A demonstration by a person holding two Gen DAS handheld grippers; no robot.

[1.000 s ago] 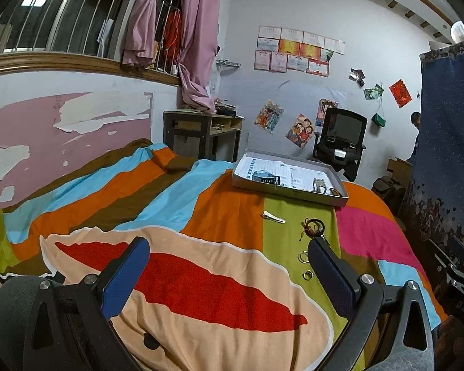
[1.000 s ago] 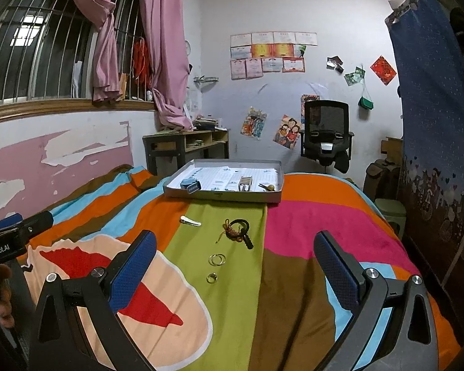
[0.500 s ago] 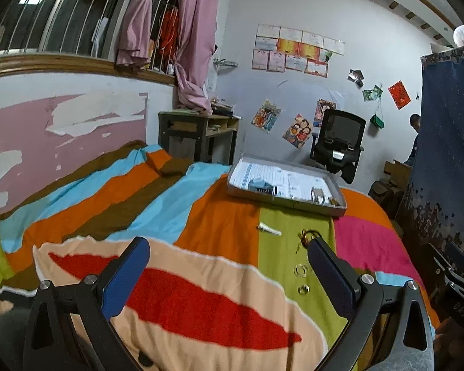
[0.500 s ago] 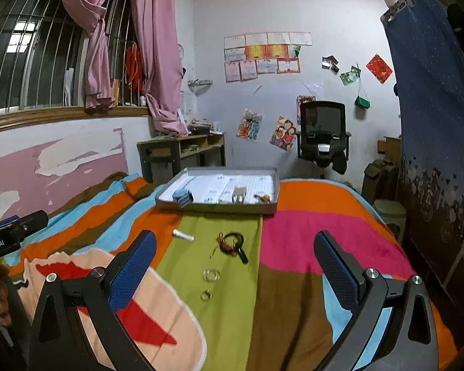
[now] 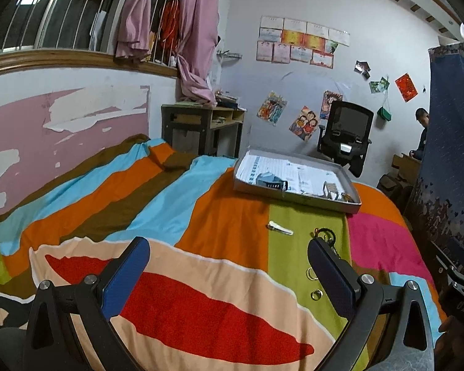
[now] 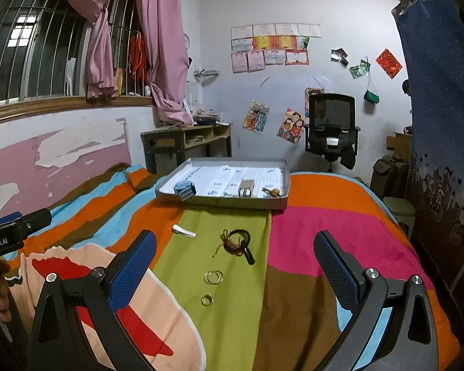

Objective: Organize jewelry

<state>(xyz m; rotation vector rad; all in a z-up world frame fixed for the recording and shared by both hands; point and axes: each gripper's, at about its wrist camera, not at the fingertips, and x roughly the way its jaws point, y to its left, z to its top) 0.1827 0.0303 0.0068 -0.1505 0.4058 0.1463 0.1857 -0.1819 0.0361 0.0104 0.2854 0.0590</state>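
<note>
Both the left gripper [image 5: 229,266] and right gripper [image 6: 235,262] hover with fingers spread and empty over the bed [image 6: 324,232], seemingly lining up on loose rings [image 6: 213,277] short of the tray [image 6: 222,199].

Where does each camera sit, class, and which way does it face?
Left wrist: on the left gripper, looking along the striped bedspread to the tray; its open blue fingers show.
Right wrist: on the right gripper, facing the same way; its open fingers and the left gripper's tip show.
Shared: tray, hair clip, black bracelet, rings.
</note>
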